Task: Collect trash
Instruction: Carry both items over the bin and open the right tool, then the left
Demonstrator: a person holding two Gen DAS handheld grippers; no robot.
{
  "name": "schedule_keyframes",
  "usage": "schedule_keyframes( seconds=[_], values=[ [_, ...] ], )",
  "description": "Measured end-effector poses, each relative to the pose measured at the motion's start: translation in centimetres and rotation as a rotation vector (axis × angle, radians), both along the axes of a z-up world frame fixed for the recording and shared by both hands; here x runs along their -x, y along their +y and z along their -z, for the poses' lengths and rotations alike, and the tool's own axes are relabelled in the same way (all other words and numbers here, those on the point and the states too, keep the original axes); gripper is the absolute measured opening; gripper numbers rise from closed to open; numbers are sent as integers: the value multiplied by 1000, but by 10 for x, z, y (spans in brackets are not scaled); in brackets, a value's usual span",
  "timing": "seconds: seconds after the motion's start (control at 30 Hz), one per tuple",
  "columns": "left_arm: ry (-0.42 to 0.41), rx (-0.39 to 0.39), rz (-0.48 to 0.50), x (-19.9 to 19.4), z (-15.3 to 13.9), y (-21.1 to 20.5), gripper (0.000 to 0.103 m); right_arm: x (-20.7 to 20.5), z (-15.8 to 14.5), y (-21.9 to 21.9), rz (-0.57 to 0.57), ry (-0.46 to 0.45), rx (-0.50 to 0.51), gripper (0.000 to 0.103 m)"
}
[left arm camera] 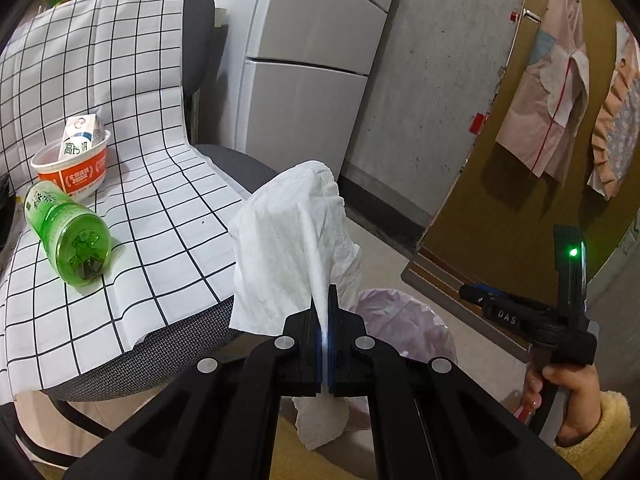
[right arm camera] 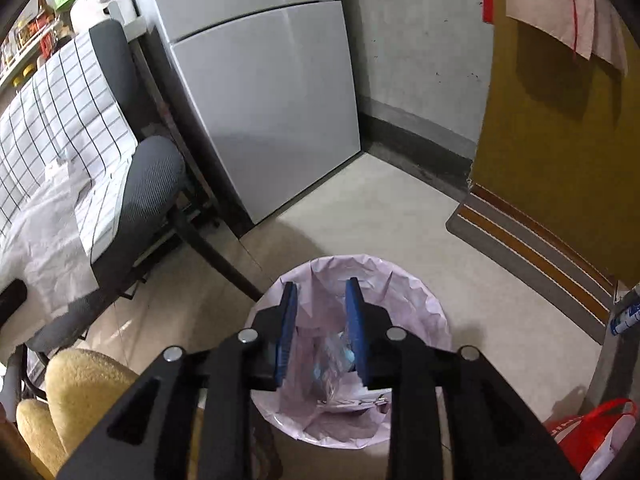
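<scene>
A: Our left gripper point(left arm camera: 327, 312) has its jaws pressed together on a white tissue point(left arm camera: 288, 240), which fans out above the fingertips and also hangs below them. The tissue is up in the air, between the chair seat and the trash bin point(left arm camera: 404, 328).

B: Our right gripper point(right arm camera: 322, 320) is open to a moderate gap with nothing between the blue pads point(right arm camera: 288, 328). It hangs right over the bin point(right arm camera: 420, 312), pointing down into the pink liner.

A: In the left view the tissue and gripper cover most of the bin; we see only part of its rim.

B: At the bottom of the liner we make out some clear plastic and a bit of paper, but we cannot tell what they are.

A: On the checked cloth point(left arm camera: 120, 120) over the chair we count three pieces of trash: one green plastic bottle point(left arm camera: 66, 236) lying on its side, one orange-and-white noodle cup point(left arm camera: 74, 168), and one milk carton point(left arm camera: 80, 138) standing inside that cup.

B: One grey refrigerator point(right arm camera: 260, 100) stands behind the chair.
</scene>
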State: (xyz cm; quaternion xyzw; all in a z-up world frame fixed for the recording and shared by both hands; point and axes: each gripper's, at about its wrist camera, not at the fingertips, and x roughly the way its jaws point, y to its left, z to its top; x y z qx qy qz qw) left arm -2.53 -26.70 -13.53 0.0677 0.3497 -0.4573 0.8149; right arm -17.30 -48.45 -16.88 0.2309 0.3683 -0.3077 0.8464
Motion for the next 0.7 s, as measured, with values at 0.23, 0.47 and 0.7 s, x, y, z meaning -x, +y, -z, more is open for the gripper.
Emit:
schedule_keyframes(
  seconds=[0.23, 0.47, 0.7],
  values=[
    [-2, 7, 76, 10, -3, -10, 2, 4, -38, 2, -5, -94, 67, 25],
    [40, 0, 219, 23, 11, -46, 3, 17, -68, -4, 6, -162, 122, 25],
    [104, -63, 357, 42, 43, -97, 3, 40, -72, -22, 62, -180, 134, 25]
  ],
)
